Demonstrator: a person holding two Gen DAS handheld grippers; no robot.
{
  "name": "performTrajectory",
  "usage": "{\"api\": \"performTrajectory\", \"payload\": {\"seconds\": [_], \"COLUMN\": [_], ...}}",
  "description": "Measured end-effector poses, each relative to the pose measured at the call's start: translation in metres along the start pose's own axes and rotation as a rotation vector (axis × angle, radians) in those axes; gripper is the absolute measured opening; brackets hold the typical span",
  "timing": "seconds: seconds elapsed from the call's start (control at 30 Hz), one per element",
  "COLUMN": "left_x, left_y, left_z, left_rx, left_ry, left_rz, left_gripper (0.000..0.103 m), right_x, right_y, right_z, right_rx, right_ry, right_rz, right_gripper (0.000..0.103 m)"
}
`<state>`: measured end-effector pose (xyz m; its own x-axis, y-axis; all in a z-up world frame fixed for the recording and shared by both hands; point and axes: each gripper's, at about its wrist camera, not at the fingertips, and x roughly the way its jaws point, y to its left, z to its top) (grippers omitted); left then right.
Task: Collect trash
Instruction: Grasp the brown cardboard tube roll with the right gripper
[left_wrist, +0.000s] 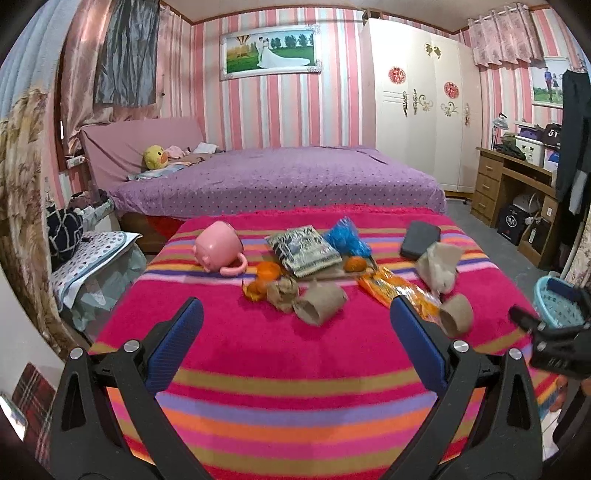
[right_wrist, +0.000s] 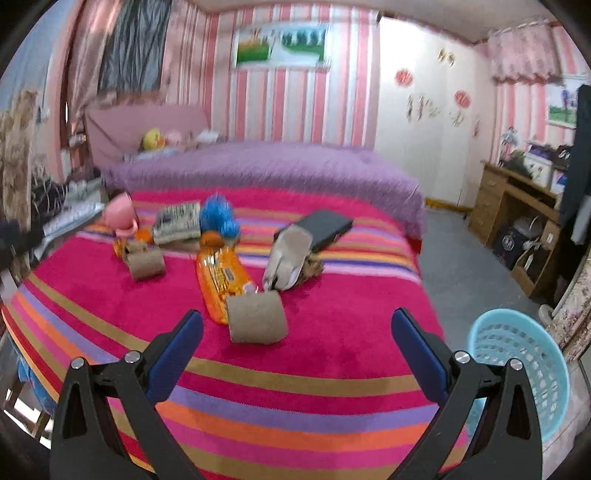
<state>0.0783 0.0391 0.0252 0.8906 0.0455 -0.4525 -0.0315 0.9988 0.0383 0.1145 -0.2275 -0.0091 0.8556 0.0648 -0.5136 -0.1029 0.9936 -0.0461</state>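
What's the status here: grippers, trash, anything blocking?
Left gripper open, empty. Right gripper open, empty, nearest cardboard tube. Trash on striped blanket, uncollected; blue basket to the right. Nothing blocking.

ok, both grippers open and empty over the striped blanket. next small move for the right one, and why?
Probably ease the right gripper forward and down so its open jaws straddle the nearest cardboard tube. That tube lies loose on the blanket, closest to the fingers, and the blue basket sits just to the right for the drop. The left gripper is open too, farther from any trash.
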Motion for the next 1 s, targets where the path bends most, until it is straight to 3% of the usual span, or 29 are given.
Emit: {"api": "performTrajectory", "payload": {"seconds": [0.17,0.53,0.57,0.6,0.63,0.73,1.0], "left_x": [0.028,0.084,0.087,0.091,0.093,0.100,0.127], "left_y": [0.011,0.027,0.028,0.029,0.028,0.024,-0.007], "left_z": [0.015,-0.013,-0.014,-0.015,-0.016,-0.018,-0.017], "left_rx": [-0.023,-0.008,-0.009,-0.016,-0.022,-0.038,-0.063], "left_ry": [-0.004,0.123,0.130,0.139,0.146,0.157,0.210], "left_rz": [0.038,0.074,0.072,0.068,0.062,0.050,0.031], "left_gripper": [0.098,0.097,0.097,0.097,0.097,0.097,0.097], "right_x": [0.046,0.106,0.108,0.110,0.110,0.102,0.075], "right_y": [0.003,0.030,0.031,0.030,0.028,0.021,-0.008], "right_z": [0.011,0.000,-0.002,-0.003,-0.003,-0.001,0.010], "right_rx": [-0.008,-0.091,-0.095,-0.090,-0.080,-0.059,-0.087], "right_ry": [0.043,0.158,0.166,0.178,0.189,0.175,0.093], "right_rz": [0.035,0.092,0.104,0.130,0.151,0.189,0.052], "right_gripper": [0.099,0.098,0.094,0.077,0.053,0.053,0.053]}}
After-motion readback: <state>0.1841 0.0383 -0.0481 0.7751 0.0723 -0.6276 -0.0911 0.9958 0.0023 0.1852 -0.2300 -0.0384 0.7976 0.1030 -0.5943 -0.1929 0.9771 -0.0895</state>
